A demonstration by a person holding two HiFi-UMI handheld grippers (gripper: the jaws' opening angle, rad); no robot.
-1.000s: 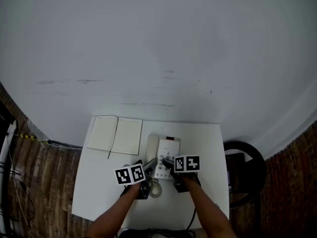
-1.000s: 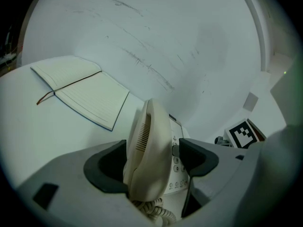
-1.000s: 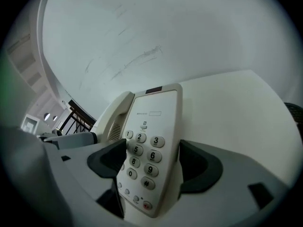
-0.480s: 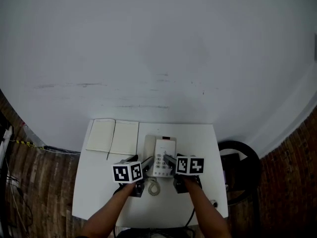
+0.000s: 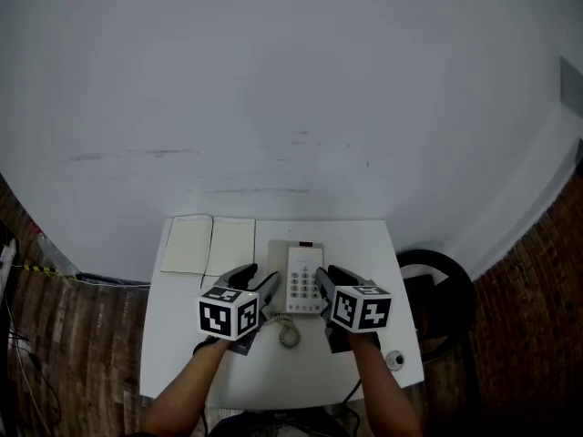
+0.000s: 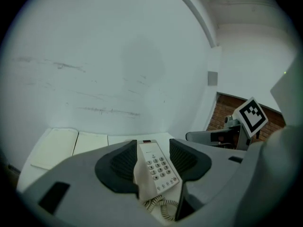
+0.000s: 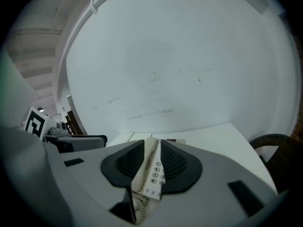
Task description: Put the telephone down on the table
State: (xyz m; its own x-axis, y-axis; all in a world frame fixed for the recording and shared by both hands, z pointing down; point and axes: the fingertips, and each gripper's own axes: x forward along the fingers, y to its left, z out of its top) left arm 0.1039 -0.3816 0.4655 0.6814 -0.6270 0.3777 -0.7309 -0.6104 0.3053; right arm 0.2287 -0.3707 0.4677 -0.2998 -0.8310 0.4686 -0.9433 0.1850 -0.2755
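A white push-button telephone [image 5: 301, 279] lies lengthwise at the middle of the white table [image 5: 364, 244], its coiled cord [image 5: 288, 332] trailing toward me. My left gripper [image 5: 257, 282] reaches in at the phone's left, handset side. My right gripper [image 5: 332, 280] comes in at its right side. Both sets of jaws are closing with the phone between them. In the left gripper view the telephone [image 6: 154, 167] fills the gap between the dark pads. In the right gripper view the telephone [image 7: 150, 167] shows edge-on, squeezed between the pads.
An open notebook [image 5: 208, 244] with blank pages lies at the table's far left. A black round seat [image 5: 439, 291] stands off the table's right edge, and a small round object [image 5: 394, 360] sits near the front right corner. A white wall rises behind.
Both grippers have risen nearer the camera and slid forward along the phone's sides. Their jaws have narrowed onto it. The head view has shifted slightly.
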